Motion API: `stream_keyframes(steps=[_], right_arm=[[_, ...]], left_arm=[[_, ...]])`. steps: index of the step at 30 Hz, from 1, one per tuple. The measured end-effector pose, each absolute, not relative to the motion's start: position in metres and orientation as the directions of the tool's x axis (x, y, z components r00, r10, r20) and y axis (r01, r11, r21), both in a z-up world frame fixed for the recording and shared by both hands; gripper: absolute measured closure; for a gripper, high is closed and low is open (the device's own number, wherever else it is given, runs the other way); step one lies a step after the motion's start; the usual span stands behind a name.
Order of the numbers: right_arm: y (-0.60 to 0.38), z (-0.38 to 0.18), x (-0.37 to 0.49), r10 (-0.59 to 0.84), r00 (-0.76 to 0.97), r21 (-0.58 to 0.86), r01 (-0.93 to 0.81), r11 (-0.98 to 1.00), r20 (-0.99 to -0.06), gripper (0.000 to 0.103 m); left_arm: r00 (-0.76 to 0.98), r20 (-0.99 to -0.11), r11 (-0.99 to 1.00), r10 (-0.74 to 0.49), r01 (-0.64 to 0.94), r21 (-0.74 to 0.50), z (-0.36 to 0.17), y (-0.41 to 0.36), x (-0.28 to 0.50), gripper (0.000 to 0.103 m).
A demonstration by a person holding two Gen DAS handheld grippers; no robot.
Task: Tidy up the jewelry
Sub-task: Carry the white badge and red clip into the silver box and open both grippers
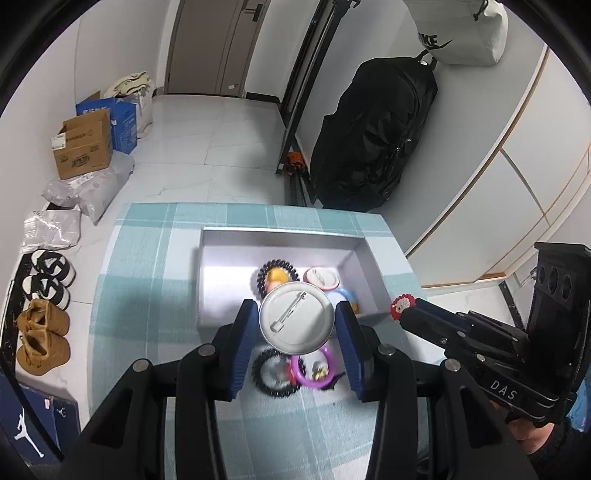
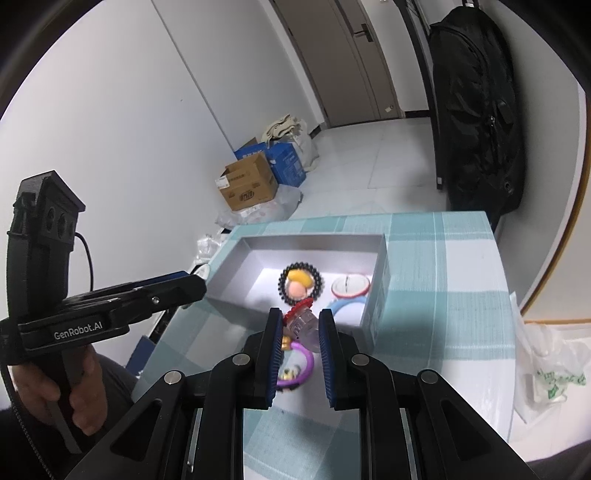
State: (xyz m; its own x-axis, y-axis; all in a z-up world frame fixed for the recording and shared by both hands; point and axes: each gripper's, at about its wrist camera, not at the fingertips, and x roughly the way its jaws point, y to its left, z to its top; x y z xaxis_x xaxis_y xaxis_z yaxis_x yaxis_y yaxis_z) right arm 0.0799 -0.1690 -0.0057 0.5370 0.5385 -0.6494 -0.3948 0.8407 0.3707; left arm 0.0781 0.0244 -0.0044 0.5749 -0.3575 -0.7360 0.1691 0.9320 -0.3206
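Here, pin badge (image 1: 296,318) between left gripper (image 1: 297,317) jaws.

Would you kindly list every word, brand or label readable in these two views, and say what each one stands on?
"DAS": on the right claw's black body, left wrist view.
"GenRobot.AI": on the left claw's black body, right wrist view.
"IKE", evidently Nike, with swoosh: white drawstring bag.
Jumpman logo, no words: blue shoebox.
Print on the brown cardboard box and blue carton: too blurred to read.
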Motion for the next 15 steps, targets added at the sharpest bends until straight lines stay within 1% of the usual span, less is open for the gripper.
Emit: stream_keyframes(steps=[9,15], right_arm=[[-0.157,-0.014,0.114,0.575,0.510,0.399,-0.418,0.816,-0.640,0.085],[-0.150,-0.017,0.132,0.592,0.500,0.413,-0.428,0.804,-0.632,0.085]], left_arm=[[0.552,-0.741,0.922,-0.383,0.178,-0.344,-0.015,0.026,0.107,0.066],[0.536,-0.737,0.908,-0.412,0.174,-0.381,-0.023,0.028,0.121,0.066]])
